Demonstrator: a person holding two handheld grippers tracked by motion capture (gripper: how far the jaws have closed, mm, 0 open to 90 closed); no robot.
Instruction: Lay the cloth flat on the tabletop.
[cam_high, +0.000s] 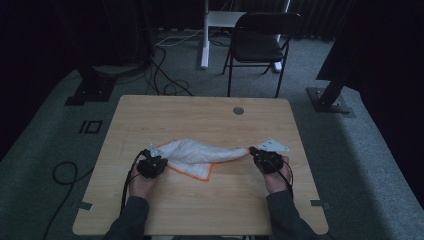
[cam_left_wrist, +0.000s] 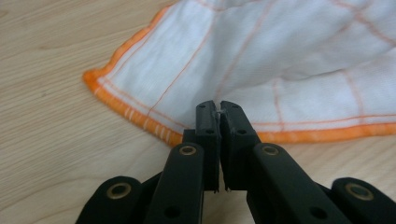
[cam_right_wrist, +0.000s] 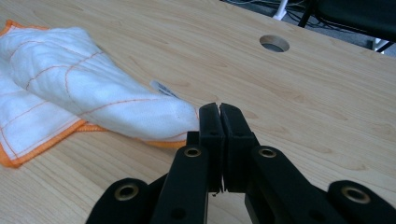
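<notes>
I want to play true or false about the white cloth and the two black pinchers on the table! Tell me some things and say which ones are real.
1. The cloth is white with an orange edge. True.
2. The left gripper is wide open, far from the cloth. False: its jaws are shut on the cloth's orange hem.
3. The right gripper pinches an end of the cloth. True: its jaws are closed with bunched cloth at their tips.
4. The cloth lies perfectly flat. False: it is bunched and partly folded over between the grippers.
5. The table has a round hole near its far edge. True.
6. A red chair stands beyond the table. False: the chair is black.
</notes>
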